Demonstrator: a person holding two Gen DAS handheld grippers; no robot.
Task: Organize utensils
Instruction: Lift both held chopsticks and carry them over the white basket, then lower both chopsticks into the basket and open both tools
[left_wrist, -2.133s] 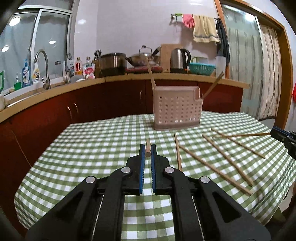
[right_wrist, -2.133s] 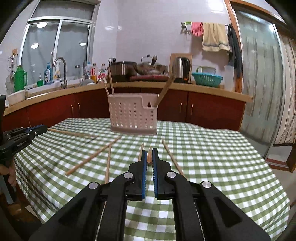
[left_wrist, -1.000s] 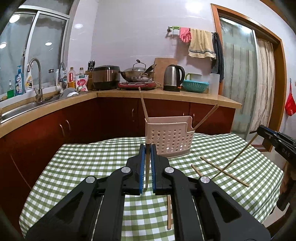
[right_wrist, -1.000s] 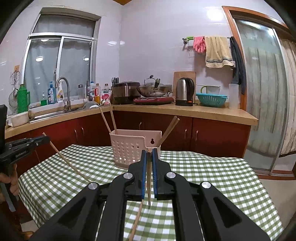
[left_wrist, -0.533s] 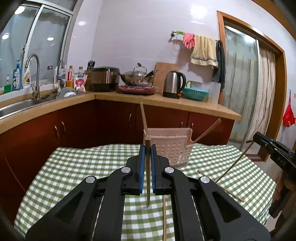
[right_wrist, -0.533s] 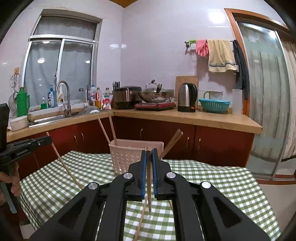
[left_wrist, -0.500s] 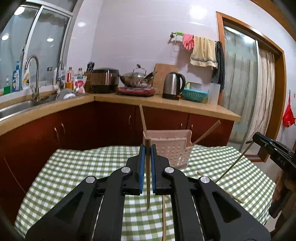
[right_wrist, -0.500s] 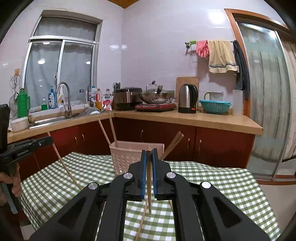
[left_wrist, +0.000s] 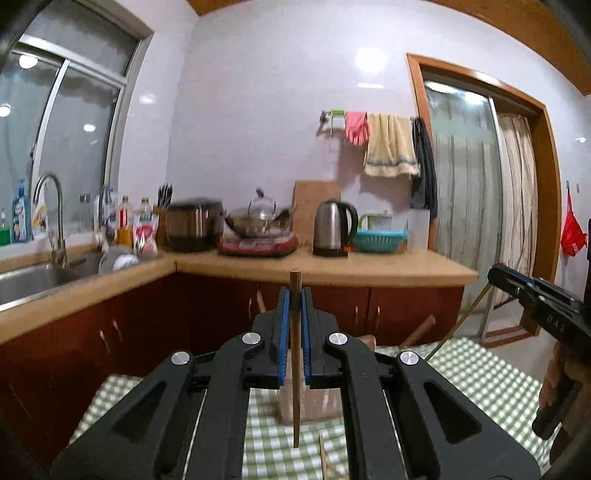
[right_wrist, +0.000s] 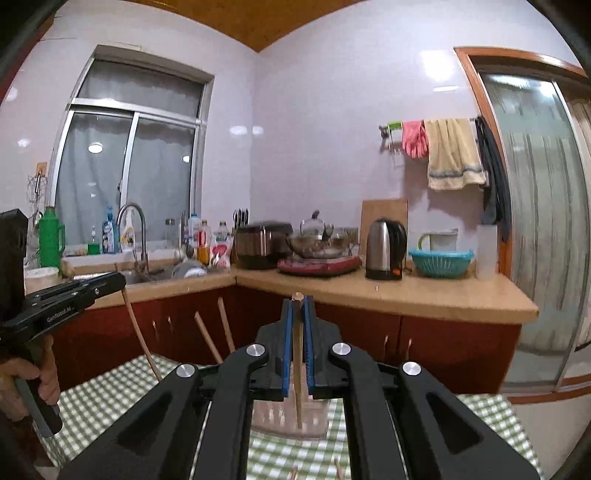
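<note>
My left gripper (left_wrist: 294, 295) is shut on a wooden chopstick (left_wrist: 295, 369) that hangs upright, its tip over the pink perforated utensil basket (left_wrist: 317, 404) on the checked table. My right gripper (right_wrist: 297, 303) is shut on another chopstick (right_wrist: 298, 387), also hanging upright in front of the basket (right_wrist: 288, 417). Both are raised high above the table. Two chopsticks (right_wrist: 216, 336) lean out of the basket's left side. The right gripper shows in the left wrist view (left_wrist: 532, 299); the left gripper shows in the right wrist view (right_wrist: 74, 291), with its chopstick (right_wrist: 142, 339).
A green checked tablecloth (left_wrist: 476, 373) covers the table, with loose chopsticks (left_wrist: 325, 458) lying near the front. Behind stands a counter (right_wrist: 406, 291) with a kettle (right_wrist: 386, 249), a wok, a rice cooker, a teal basket and a sink (left_wrist: 33, 275).
Both grippers have risen higher with their chopsticks and tilted up, so the basket has dropped low behind the fingers. The grips are unchanged.
</note>
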